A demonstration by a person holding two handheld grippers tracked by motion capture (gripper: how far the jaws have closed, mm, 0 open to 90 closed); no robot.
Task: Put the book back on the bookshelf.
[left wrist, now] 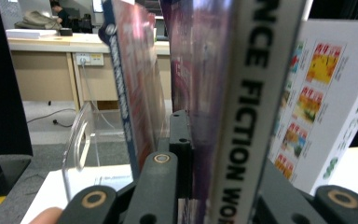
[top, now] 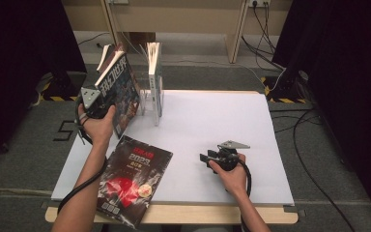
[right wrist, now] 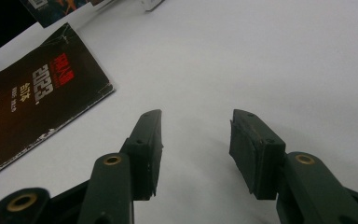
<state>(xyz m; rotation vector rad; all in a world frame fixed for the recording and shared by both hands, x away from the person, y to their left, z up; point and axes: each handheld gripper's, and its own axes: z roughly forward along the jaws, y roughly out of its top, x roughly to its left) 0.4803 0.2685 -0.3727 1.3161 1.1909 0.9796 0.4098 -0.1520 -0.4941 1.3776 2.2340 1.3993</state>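
The left gripper [top: 98, 107] is clamped on a science-fiction magazine [top: 119, 92], held up off the table's white sheet [top: 212, 140] at its far left corner. In the left gripper view the jaws are pressed close against the magazine's sides, with its white spine [left wrist: 242, 121] reading "SCIENCE FICTION WORLD" in part running up right in front of the camera. The magazine leans left, its top tilted away from a clear acrylic book stand [top: 147, 99] just beside it. 1 white-backed book [top: 155, 82] stands upright in that stand, and another book [top: 107, 57] leans behind the held magazine.

The right gripper [top: 207, 157] rests low over the white sheet near the table's front right, well apart from the stand. Its jaws stand wide apart with only bare white sheet between them.

A dark magazine marked "2023" [top: 133, 179] lies flat at the table's front left edge, its near corner overhanging the wooden rim [top: 212, 215]
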